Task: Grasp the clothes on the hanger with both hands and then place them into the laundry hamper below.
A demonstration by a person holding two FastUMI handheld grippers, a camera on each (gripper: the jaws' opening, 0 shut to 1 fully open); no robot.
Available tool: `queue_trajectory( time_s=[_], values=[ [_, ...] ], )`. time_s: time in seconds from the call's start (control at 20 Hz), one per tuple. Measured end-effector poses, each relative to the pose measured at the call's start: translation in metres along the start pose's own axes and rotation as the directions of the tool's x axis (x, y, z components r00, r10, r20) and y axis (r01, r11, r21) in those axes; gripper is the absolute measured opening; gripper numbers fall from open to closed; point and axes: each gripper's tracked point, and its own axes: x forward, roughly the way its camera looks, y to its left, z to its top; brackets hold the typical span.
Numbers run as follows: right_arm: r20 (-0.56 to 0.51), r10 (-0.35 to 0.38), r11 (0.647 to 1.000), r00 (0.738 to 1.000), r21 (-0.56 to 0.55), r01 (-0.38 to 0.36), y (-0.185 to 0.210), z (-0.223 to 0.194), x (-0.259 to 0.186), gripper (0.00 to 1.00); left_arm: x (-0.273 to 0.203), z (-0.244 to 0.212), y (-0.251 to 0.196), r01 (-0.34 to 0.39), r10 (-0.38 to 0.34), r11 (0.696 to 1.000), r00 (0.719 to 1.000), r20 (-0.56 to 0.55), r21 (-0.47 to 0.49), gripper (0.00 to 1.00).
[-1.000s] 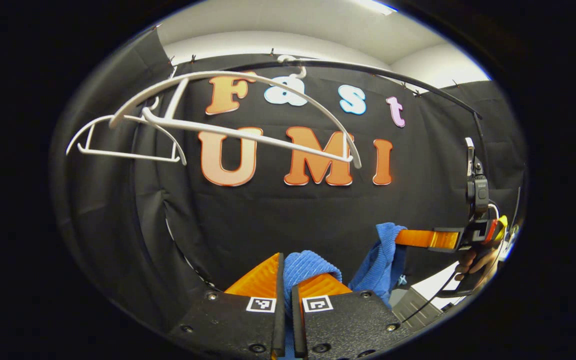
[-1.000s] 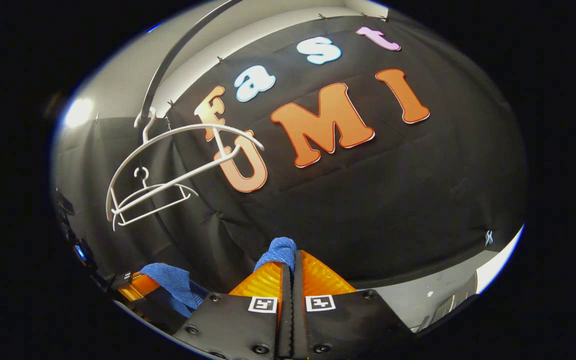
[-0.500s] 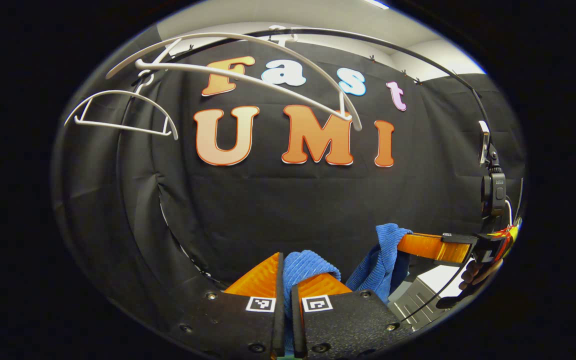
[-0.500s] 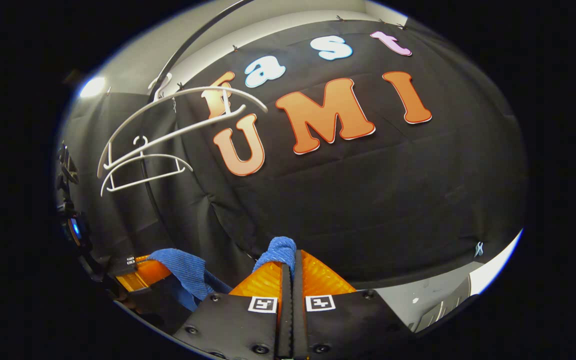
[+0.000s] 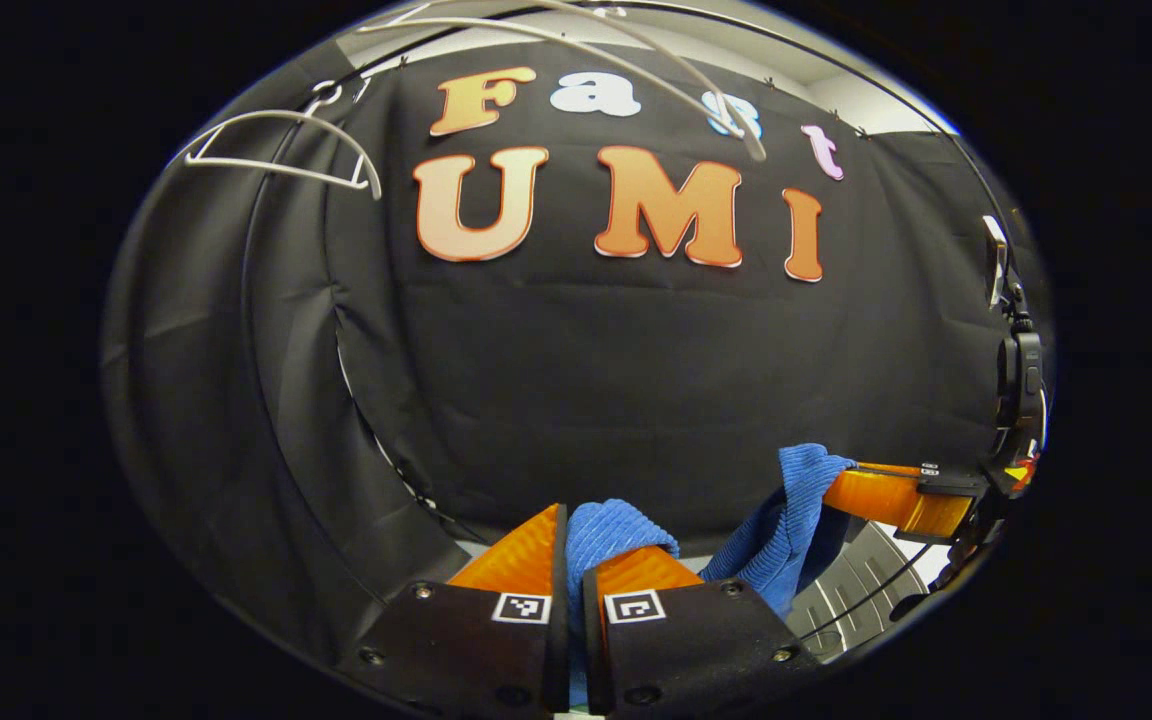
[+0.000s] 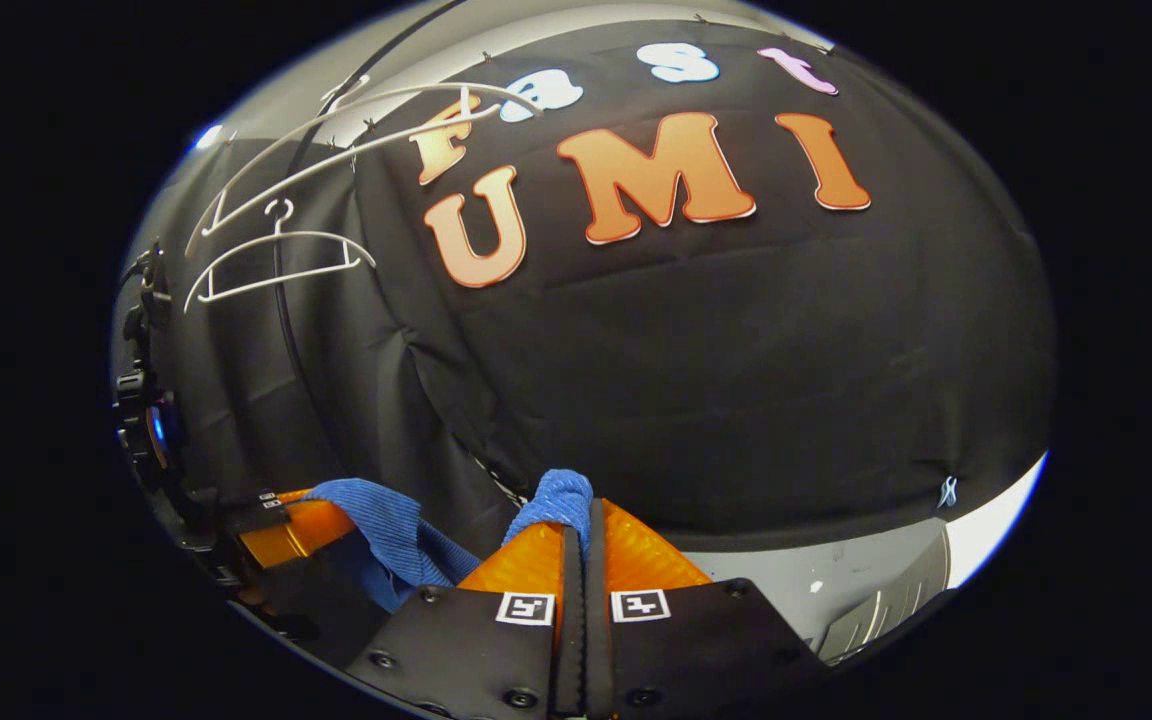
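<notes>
Both tongs have come down; the white hangers (image 5: 276, 150) sit higher now. Left tongs (image 5: 576, 530) and right tongs (image 6: 576, 520) each pinch the blue cloth (image 5: 776, 520), stretched sideways between them.

Even, fairly dim light on the dark cloth; a ceiling lamp (image 6: 206, 133) glares at the edge. Fisheye bends the hangers (image 5: 281, 150). Focus stays sharp.

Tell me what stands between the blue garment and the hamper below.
Nothing visible does. Both grippers, left and right, are shut on the blue garment, clear of the white hangers. A grey slatted rim, probably the hamper, shows just below it.
</notes>
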Motion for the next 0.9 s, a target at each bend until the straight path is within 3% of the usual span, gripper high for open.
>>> queue_trajectory(
  time_s=[0.25,0.5,0.9],
  values=[
    [-0.095,-0.039,0.999,0.995,0.028,0.042,-0.020,-0.059,0.013,0.07,0.026,-0.067,0.000,-0.023,0.014,0.998,0.989,-0.146,-0.060,0.07],
    [-0.173,-0.093,0.996,0.980,-0.017,0.092,-0.034,-0.111,0.020,0.07,0.030,-0.133,0.004,-0.050,0.020,0.993,0.963,-0.268,-0.104,0.07],
    [-0.360,-0.156,0.984,0.920,0.027,0.177,-0.056,-0.219,0.012,0.08,0.015,-0.222,0.005,-0.108,0.038,0.986,0.893,-0.449,-0.131,0.07]
  ],
)
